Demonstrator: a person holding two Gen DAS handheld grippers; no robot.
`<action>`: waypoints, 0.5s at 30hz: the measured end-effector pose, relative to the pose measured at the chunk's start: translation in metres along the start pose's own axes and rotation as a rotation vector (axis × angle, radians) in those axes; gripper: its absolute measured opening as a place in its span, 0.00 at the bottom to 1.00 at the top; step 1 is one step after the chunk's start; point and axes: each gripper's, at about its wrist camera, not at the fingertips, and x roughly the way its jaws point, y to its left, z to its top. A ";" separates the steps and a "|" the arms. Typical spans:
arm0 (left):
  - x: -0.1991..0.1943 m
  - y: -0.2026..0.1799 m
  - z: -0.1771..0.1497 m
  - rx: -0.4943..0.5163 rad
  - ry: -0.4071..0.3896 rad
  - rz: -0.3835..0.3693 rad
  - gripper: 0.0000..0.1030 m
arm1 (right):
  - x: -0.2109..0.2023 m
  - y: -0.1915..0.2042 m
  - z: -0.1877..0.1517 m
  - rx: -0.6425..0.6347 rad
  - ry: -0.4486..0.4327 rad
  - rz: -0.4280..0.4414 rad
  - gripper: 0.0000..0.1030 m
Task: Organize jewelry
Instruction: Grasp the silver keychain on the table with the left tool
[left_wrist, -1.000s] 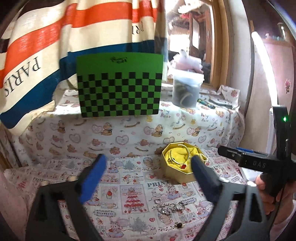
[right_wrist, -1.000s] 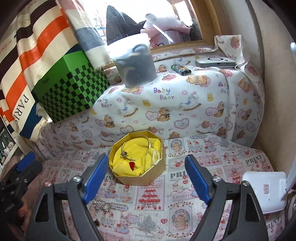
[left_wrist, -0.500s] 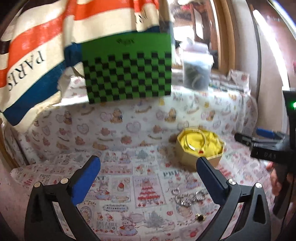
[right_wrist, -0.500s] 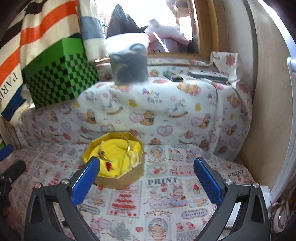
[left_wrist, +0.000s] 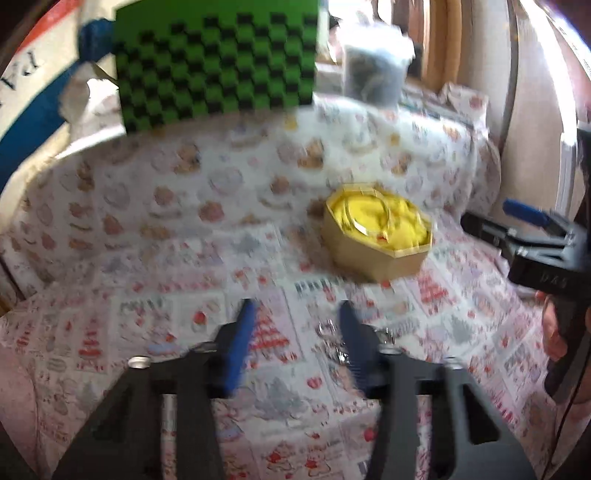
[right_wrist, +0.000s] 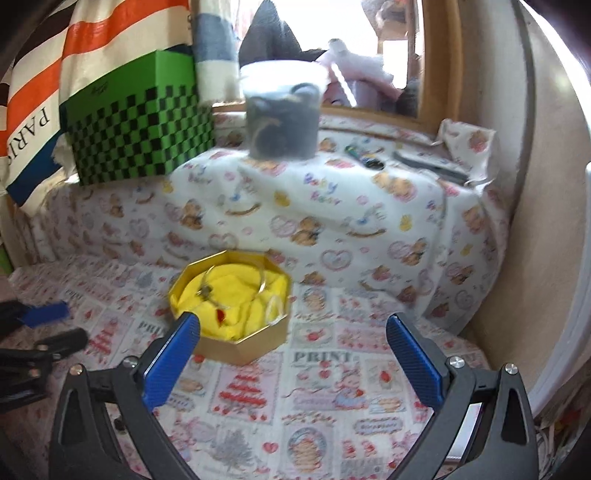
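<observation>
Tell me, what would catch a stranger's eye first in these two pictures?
Probably the gold octagonal box lined with bright yellow cloth, sitting open on the cartoon-print cloth with a thin bangle inside. Behind it, on the raised ledge, stands a green box with black checks beside a lidded plastic tub. Blue-padded gripper fingers frame the foreground.

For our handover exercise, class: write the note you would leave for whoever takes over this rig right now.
Left gripper: jaws partly open, empty, low over the loose silver jewelry on the printed cloth.
Right gripper: jaws wide open, empty, facing the gold box.
Done: a bangle and a small red-tipped piece lie on the box's yellow lining.
Left: pick up the loose pieces and put them in the box.
</observation>
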 end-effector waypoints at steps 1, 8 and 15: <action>0.003 -0.002 -0.002 0.007 0.018 -0.010 0.26 | 0.001 0.000 -0.001 0.000 0.008 0.007 0.98; 0.010 -0.017 -0.008 0.055 0.086 -0.098 0.17 | 0.004 0.003 -0.005 0.001 0.031 0.015 0.98; 0.018 -0.033 -0.016 0.153 0.121 -0.062 0.45 | 0.008 0.003 -0.006 0.005 0.053 0.020 0.98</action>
